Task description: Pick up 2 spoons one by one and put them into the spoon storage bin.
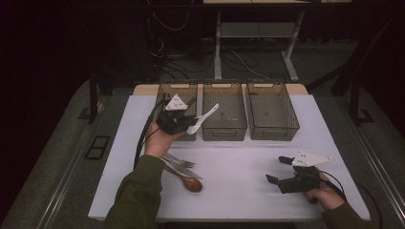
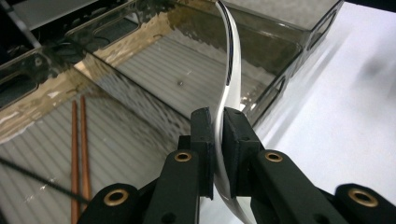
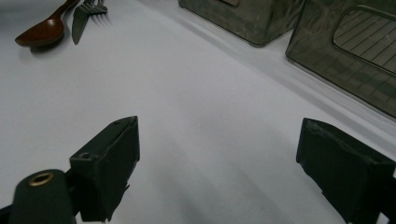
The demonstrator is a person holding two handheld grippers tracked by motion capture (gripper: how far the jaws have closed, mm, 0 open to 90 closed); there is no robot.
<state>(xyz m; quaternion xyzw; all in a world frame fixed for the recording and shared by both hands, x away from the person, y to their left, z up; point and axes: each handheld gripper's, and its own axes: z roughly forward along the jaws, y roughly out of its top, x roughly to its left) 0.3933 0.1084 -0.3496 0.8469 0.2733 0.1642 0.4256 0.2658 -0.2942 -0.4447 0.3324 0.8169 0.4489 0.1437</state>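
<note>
White spoon (image 2: 229, 84) clamped at handle by left tool (image 2: 214, 154), held over middle bin (image 1: 224, 117). Judged light, stiff, slippery; mid-handle grip advised. Right tool (image 1: 278, 171) spread apart, idle at 4 o'clock on desk (image 1: 248, 191).

A white plastic spoon (image 1: 203, 118) is held off the table, pinched by its handle end, bowl end pointing toward 1 o'clock in the high view. It is positioned over the near rim between the left bin (image 1: 165, 93) and the middle bin (image 1: 224, 129). In the left gripper view the spoon (image 2: 229, 93) is seen edge-on, curved, rising toward 12 o'clock over the middle bin's ribbed floor.
</note>
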